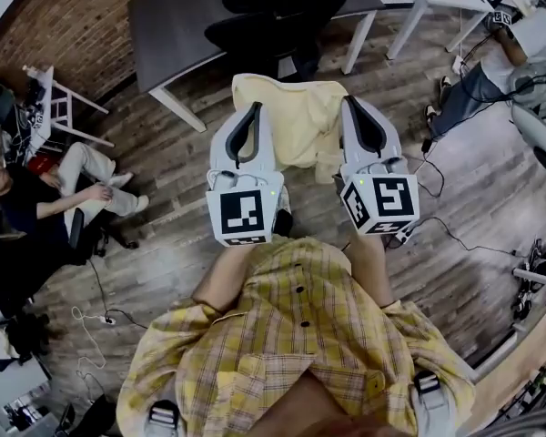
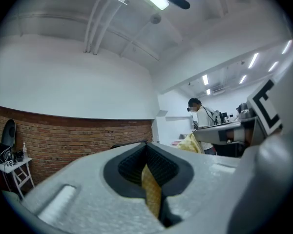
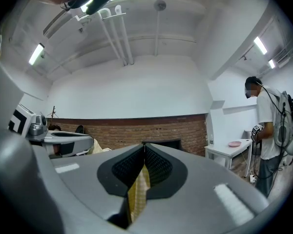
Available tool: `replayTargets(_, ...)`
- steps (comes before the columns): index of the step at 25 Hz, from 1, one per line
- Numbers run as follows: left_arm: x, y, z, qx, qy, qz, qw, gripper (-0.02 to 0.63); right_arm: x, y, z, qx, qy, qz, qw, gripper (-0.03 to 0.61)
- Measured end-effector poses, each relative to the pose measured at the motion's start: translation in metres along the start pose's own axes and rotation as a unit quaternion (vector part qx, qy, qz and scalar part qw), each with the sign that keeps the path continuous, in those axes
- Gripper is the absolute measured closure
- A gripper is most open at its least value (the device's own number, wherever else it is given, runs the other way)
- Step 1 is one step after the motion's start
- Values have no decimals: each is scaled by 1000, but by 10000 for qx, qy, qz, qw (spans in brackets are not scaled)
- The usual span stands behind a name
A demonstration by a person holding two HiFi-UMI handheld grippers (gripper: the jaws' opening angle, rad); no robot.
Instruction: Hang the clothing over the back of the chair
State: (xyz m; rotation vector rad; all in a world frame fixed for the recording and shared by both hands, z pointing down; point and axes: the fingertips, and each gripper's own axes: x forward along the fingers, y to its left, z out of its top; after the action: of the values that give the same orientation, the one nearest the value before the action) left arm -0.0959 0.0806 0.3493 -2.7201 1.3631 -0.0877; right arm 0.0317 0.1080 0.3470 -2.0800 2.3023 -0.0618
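The yellow clothing [image 1: 287,121] hangs spread between both grippers, on the near side of the black chair [image 1: 273,16]. The left gripper [image 1: 253,115] and right gripper [image 1: 355,109] point forward, side by side. Each is clamped on a fold of the woven, checked fabric. Ribbed black pads [image 2: 129,167] sit in smooth grey shells. Each marker cube bears black-and-white square patterns.

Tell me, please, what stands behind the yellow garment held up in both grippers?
A black office chair at a dark table stands beyond the yellow garment. The cloth covers the chair's base, so that part cannot be seen.
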Motion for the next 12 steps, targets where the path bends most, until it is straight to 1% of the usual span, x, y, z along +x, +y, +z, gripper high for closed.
replayTargets(5, 43, 20, 13, 5, -74, -23, 10000, 611, 43, -18, 19, -12, -89, -103, 9999, 567)
replayTargets(12, 98, 49, 23, -70, -159, -55, 9998, 611, 101, -37, 35, -145, -115, -194, 9996, 567)
